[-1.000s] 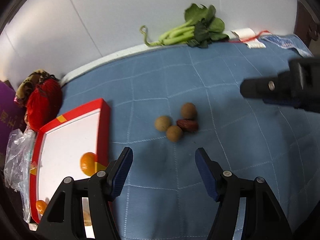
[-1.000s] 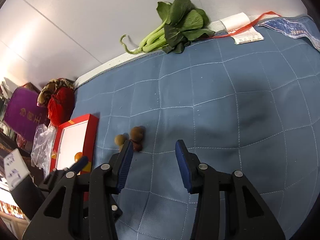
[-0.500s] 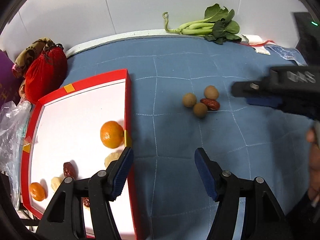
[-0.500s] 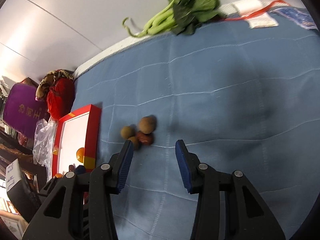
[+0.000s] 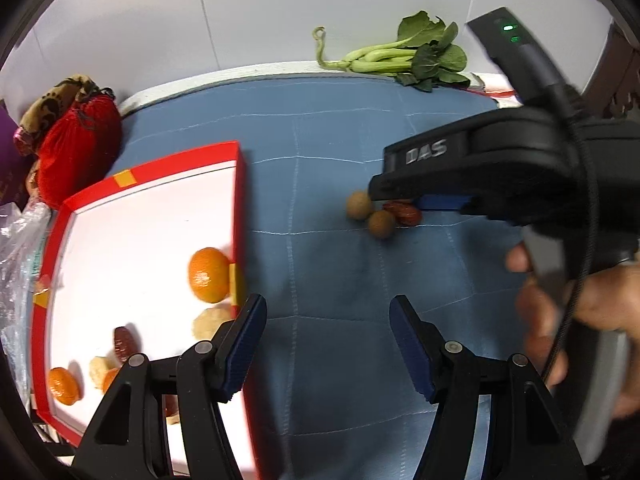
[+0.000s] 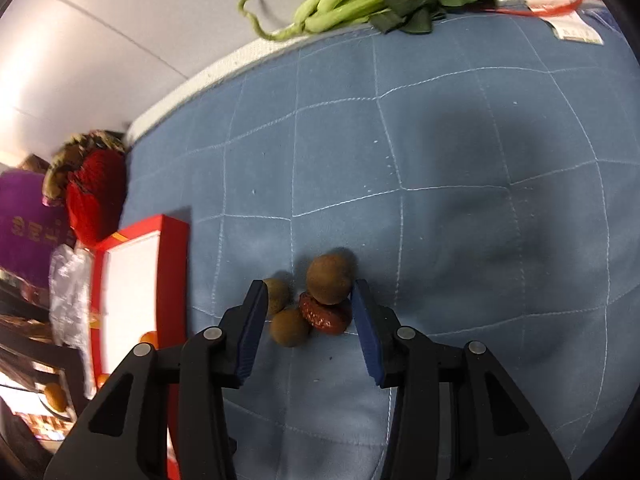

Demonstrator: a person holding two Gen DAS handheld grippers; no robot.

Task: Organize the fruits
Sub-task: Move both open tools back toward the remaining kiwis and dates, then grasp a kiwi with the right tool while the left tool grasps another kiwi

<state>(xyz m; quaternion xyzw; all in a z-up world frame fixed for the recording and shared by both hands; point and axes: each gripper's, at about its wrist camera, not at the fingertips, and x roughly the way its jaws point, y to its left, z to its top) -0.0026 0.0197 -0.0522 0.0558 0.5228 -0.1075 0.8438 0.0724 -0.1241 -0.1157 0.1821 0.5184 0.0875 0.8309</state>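
Observation:
Three brown longans [image 6: 330, 279] and a dark red date [image 6: 325, 315] lie bunched on the blue quilted cloth. My right gripper [image 6: 307, 328] is open, its jaws standing either side of the bunch, low over the cloth. In the left wrist view the bunch [image 5: 380, 223] shows under the right gripper's body [image 5: 472, 172]. My left gripper [image 5: 326, 344] is open and empty, above the cloth beside the red tray [image 5: 239, 184]. The tray holds tangerines [image 5: 209, 275], a date [image 5: 124, 342] and pale pieces.
Green bok choy [image 5: 404, 56] lies at the far edge by the white wall. A red mesh bag [image 5: 76, 148] and a clear plastic bag [image 5: 16, 248] sit left of the tray. A label and red string [image 6: 568, 20] lie at the far right.
My right gripper has come down and forward so that its jaws now bracket the longans and date. My left gripper has pulled back and left, bringing more of the tray into view.

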